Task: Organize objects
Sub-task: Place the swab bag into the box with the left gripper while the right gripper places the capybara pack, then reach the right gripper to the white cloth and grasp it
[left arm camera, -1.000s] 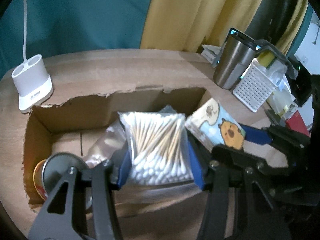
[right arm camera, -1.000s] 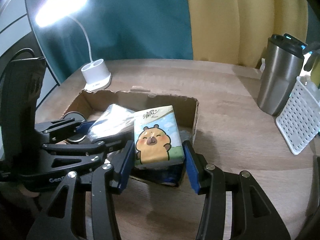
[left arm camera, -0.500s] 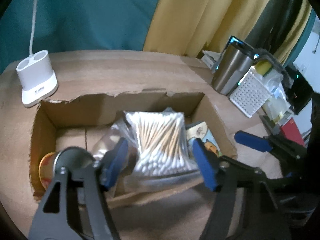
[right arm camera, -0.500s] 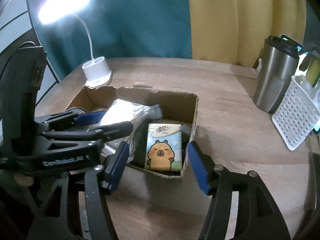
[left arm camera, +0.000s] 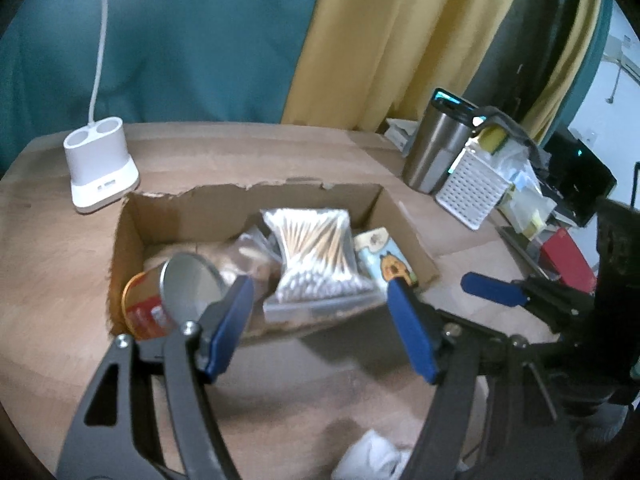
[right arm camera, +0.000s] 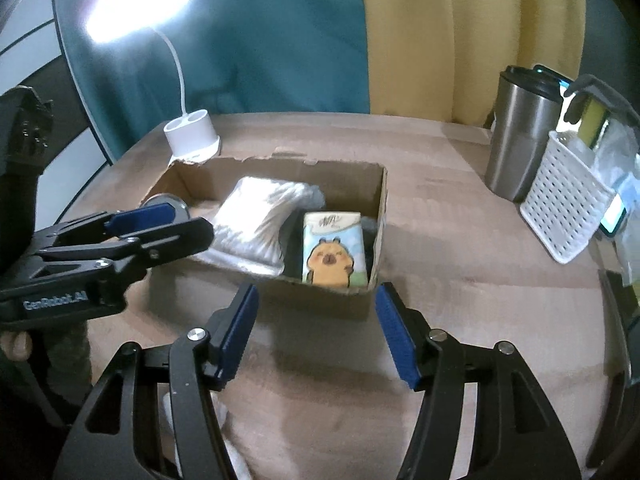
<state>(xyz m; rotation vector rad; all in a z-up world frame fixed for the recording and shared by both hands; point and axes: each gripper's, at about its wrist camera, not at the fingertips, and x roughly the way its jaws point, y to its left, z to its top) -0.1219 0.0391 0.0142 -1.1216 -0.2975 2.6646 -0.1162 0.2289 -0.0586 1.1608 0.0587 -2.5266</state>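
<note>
Nearest us, both tools sit over bare wood: left hand-held gripper has its blue pads spread wide with nothing between them, right hand-held gripper likewise gaping and empty, both just short of the box's near wall. On the left tool's black body we read "GenRobot.AI" in the right wrist view. Past the pads, the torn-edged cardboard box rests on the surface with three items we can make out plus a crumpled clear bag. At its right end, a tissue pack lies flat against the wall: pale blue, cartoon brown bear, script at the top too stylised for us to read. Beside it in the middle, a clear bag of cotton swabs with wooden sticks and white tips. At the left end, a can tipped on its side, red-orange label, print too blurred to read, silver end toward us. Behind the box, a white lamp base; to the right, a steel tumbler next to a white perforated basket. Teal and yellow curtains farthest back.
</note>
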